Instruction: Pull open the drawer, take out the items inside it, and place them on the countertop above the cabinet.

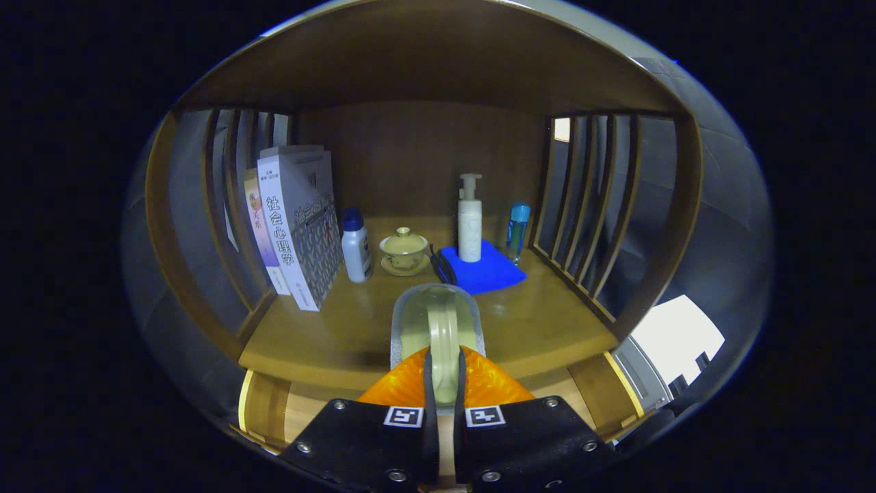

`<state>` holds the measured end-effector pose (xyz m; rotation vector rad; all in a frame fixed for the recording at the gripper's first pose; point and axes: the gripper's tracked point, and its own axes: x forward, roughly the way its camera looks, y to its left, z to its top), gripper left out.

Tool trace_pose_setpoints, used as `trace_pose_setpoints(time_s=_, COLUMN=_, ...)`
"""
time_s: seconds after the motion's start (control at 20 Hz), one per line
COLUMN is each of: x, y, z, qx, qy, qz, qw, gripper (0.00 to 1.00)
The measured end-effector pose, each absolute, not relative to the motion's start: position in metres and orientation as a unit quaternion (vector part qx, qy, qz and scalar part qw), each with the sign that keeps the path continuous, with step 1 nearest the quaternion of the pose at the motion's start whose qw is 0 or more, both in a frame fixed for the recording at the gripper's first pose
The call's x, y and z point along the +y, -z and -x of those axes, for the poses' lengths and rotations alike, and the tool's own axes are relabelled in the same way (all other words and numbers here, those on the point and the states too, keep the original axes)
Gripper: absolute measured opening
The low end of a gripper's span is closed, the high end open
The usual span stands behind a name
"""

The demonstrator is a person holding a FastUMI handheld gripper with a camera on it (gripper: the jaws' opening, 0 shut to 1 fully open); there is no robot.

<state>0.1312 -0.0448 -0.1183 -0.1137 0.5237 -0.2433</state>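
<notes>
My gripper is shut on a clear glass mug. Its two orange fingers pinch the mug's pale handle from either side. The mug hangs just ahead of the fingers, over the front edge of the wooden countertop. Below the fingers the open drawer shows its light wooden walls on both sides. The gripper's body hides what lies inside the drawer.
Beyond the mug, the countertop holds upright books, a small white bottle with a blue cap, a lidded tea bowl on a saucer, a white pump bottle on a blue cloth and a blue bottle. Slatted wooden sides and a roof enclose it.
</notes>
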Motion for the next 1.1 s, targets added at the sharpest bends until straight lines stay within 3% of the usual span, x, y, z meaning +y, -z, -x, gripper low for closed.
trace_pose_setpoints(time_s=0.35, x=-0.045, y=0.15, z=-0.182, qx=0.277, qy=0.092, qz=0.069, qw=0.954, gripper=0.09)
trace_pose_setpoints(time_s=0.8, x=-0.057, y=0.161, z=-0.204, qx=0.279, qy=0.082, qz=0.067, qw=0.954, gripper=0.24)
trace_pose_setpoints(time_s=1.1, x=-0.035, y=0.147, z=-0.188, qx=0.236, qy=0.043, qz=0.055, qw=0.969, gripper=0.78)
